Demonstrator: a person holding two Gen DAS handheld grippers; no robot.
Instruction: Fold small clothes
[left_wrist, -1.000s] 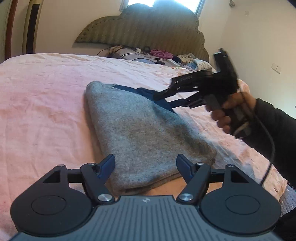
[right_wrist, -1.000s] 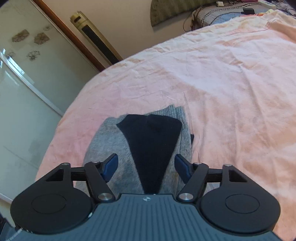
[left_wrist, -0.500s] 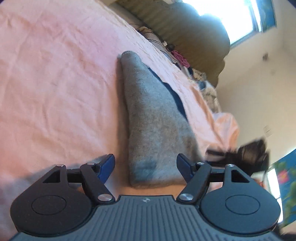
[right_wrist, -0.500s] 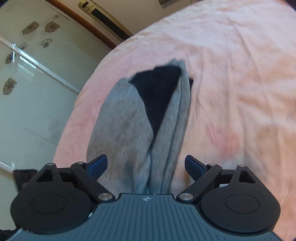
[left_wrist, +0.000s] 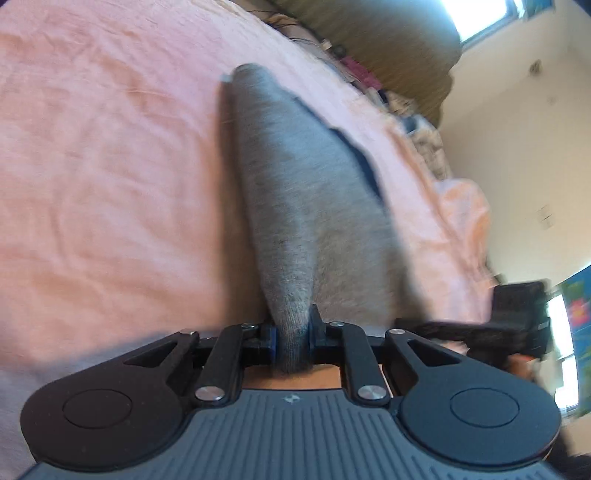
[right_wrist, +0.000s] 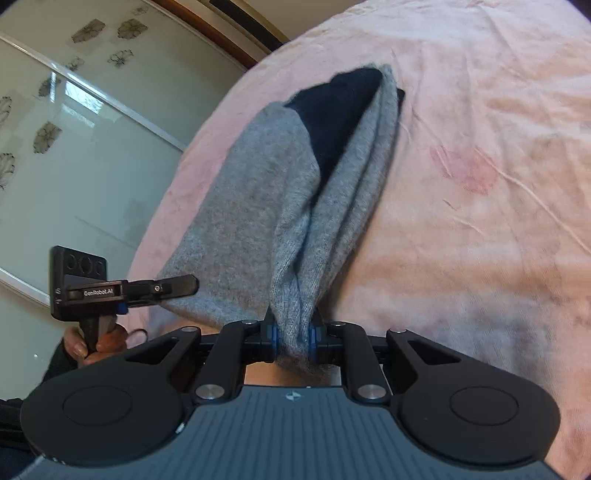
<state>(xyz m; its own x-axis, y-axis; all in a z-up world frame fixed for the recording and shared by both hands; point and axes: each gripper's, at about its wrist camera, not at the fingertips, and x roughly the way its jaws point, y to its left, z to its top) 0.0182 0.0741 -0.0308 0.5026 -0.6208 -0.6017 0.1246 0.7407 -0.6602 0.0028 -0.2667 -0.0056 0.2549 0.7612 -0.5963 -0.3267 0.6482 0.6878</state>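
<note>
Left wrist view: left gripper (left_wrist: 291, 332) has just closed, pinching the near edge of the grey garment (left_wrist: 306, 192), which lies on the pink bed (left_wrist: 110, 166).

Right wrist view: right gripper (right_wrist: 293, 338) has just closed, clamping a bunched corner of the garment (right_wrist: 240, 221); dark panel (right_wrist: 340, 110) shows at its far end.

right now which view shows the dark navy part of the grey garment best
The right wrist view: the navy part shows as a broad dark wedge between the grey garment folds. The left wrist view shows only a thin navy strip along the garment's far edge.
</note>
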